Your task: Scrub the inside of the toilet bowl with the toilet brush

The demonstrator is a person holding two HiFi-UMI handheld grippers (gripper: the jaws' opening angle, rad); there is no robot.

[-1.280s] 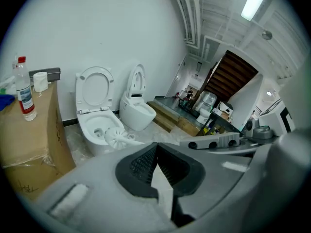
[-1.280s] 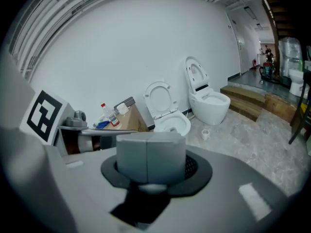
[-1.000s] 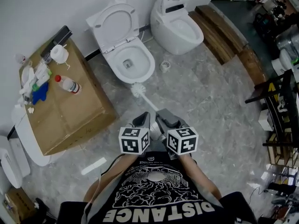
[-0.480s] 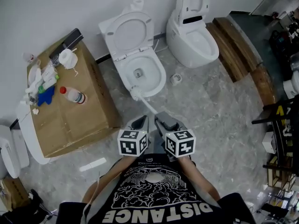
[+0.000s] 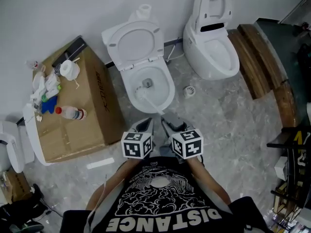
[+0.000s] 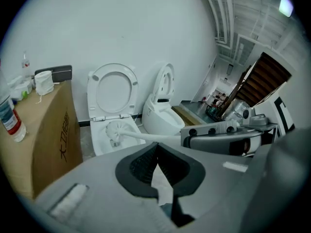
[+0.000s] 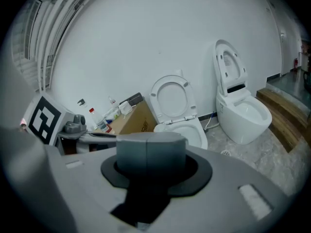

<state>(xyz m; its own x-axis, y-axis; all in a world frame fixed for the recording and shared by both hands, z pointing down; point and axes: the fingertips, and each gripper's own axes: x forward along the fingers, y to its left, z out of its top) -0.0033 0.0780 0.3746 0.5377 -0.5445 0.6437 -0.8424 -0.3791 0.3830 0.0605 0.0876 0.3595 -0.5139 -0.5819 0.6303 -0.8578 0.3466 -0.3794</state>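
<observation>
The white toilet (image 5: 169,88) stands with lid and seat up against the back wall. The white toilet brush (image 5: 141,94) has its head inside the bowl at the near left, and its handle slants back to my right gripper (image 5: 170,121), which is shut on it. My left gripper (image 5: 147,123) is beside it, shut and holding nothing. In the left gripper view the brush (image 6: 115,130) reaches from the right gripper (image 6: 188,140) over the bowl, beyond the shut left gripper (image 6: 156,147). In the right gripper view the right gripper (image 7: 150,141) hides the handle, and the toilet (image 7: 187,130) lies ahead.
A second white toilet (image 5: 214,47) stands to the right, with a wooden step (image 5: 262,67) beyond it. A cardboard box (image 5: 73,125) left of the bowl carries a bottle (image 5: 70,113) and several cleaning items. A small round white object (image 5: 188,91) lies on the floor between the toilets.
The brush head has moved from the floor in front of the toilet, over the rim and into the bowl. Both grippers have come closer to the toilet.
</observation>
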